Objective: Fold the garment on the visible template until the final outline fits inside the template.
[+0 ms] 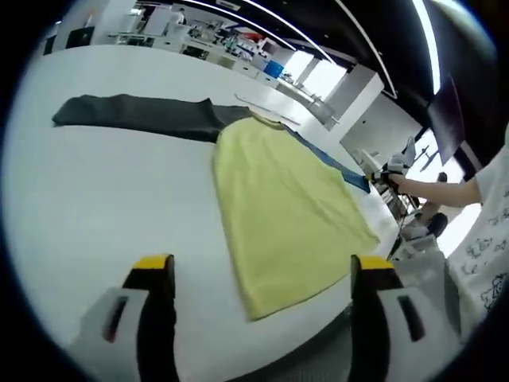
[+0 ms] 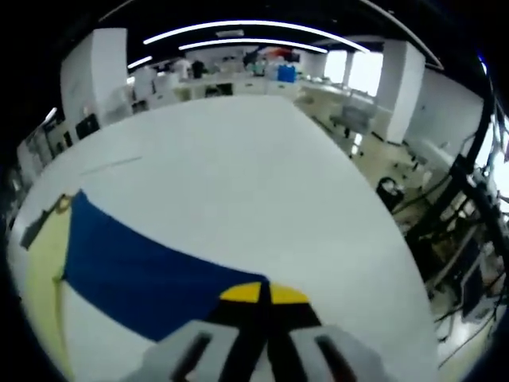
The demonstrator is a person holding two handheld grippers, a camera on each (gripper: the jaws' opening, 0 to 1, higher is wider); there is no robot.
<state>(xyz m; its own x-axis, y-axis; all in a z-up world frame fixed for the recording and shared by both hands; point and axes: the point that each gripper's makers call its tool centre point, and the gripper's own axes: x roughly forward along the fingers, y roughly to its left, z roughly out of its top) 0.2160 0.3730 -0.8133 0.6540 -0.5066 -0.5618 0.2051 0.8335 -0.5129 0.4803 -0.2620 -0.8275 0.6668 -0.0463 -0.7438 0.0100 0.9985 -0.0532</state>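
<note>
A pale yellow cloth garment (image 1: 282, 208) is lying flat on a broad white table (image 1: 103, 207), with one straight folded edge running down its near side and its far end tapering toward a collar. In the left gripper view the left gripper (image 1: 262, 274) is hovering above the table's near edge with its jaws spread wide apart and released, gripping nothing; its yellow-tipped fingers (image 1: 155, 265) are flanking the garment's near corner, which is sitting between them but farther out and apart from both. A dark grey strip of cloth (image 1: 139, 115) is stretching away to the left from the collar end, and a blue cloth panel (image 1: 334, 165) is peeking out along the garment's far side. At the far end of that blue panel, the right gripper (image 1: 387, 173) is being held at the table's edge by a person in a white printed shirt (image 1: 485, 239). In the right gripper view the right gripper (image 2: 263, 294) is showing its yellow tips pressed together, clenched, sitting right at the near edge of the blue cloth panel (image 2: 143, 270); whether cloth is actually pinched between them I cannot tell. The yellow garment (image 2: 44, 270) is showing as a strip at the left, beyond the blue panel, with bare white table (image 2: 254, 175) spreading ahead toward desks and windows in the background.
</note>
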